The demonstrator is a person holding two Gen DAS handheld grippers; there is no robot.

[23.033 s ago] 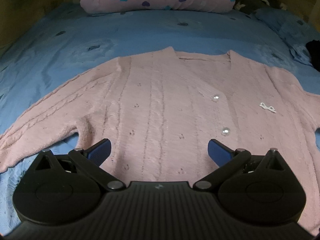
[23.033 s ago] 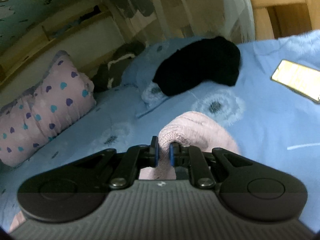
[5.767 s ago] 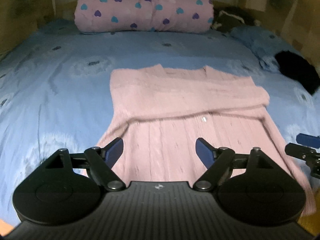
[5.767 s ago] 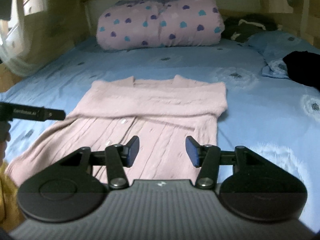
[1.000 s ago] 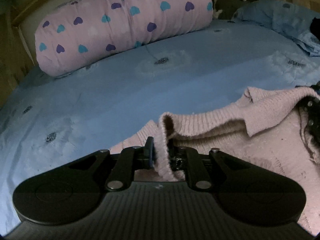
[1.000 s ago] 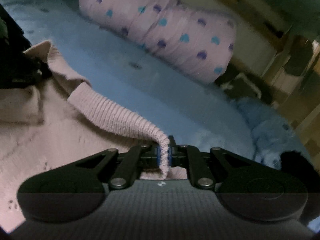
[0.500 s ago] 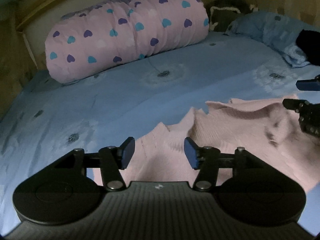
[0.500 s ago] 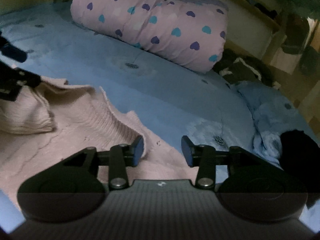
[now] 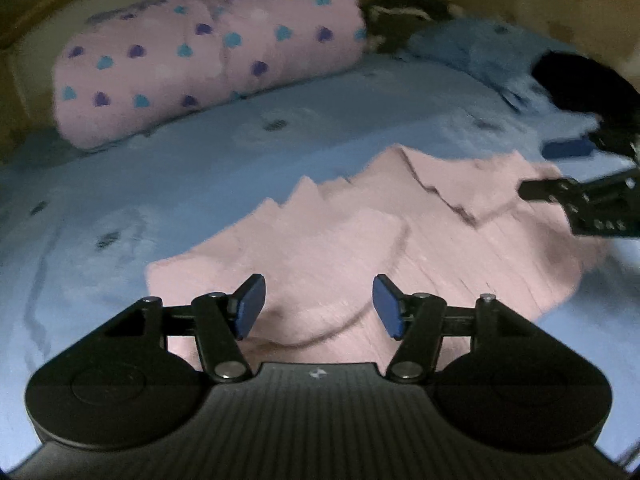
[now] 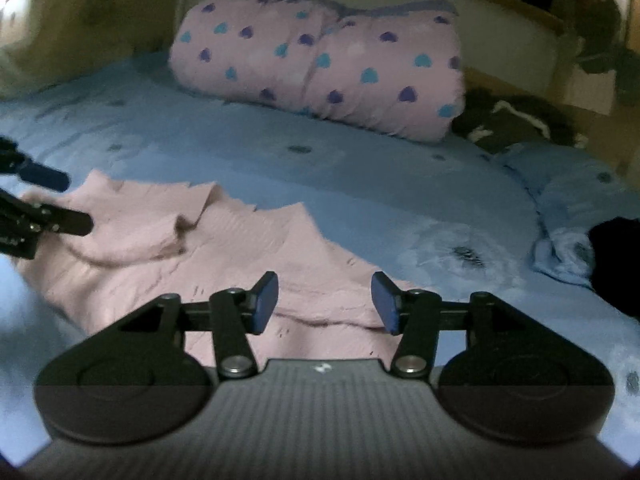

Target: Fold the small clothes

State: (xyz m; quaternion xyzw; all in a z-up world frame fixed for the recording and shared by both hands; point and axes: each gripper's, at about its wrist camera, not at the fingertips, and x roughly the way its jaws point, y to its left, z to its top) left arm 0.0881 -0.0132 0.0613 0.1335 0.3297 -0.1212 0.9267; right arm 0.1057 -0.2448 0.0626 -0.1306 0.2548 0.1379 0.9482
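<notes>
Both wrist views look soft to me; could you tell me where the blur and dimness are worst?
Left wrist view: the heart-print pillow and pink sweater are motion-smeared, the corners dim. Right wrist view: similar smear, the sweater's edges blocky, the lower frame shadowed.

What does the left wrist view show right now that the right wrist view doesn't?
Only the left wrist view shows the left gripper head-on, jaws apart and empty, plus the sweater's near left corner.

Only the right wrist view shows the right gripper head-on, equally empty, and the headboard behind the bedding.

Both jaws have just been opening.

Both show the pink knit sweater folded on the blue sheet, the heart-print rolled quilt, a black garment, and the other gripper at the frame edge.
</notes>
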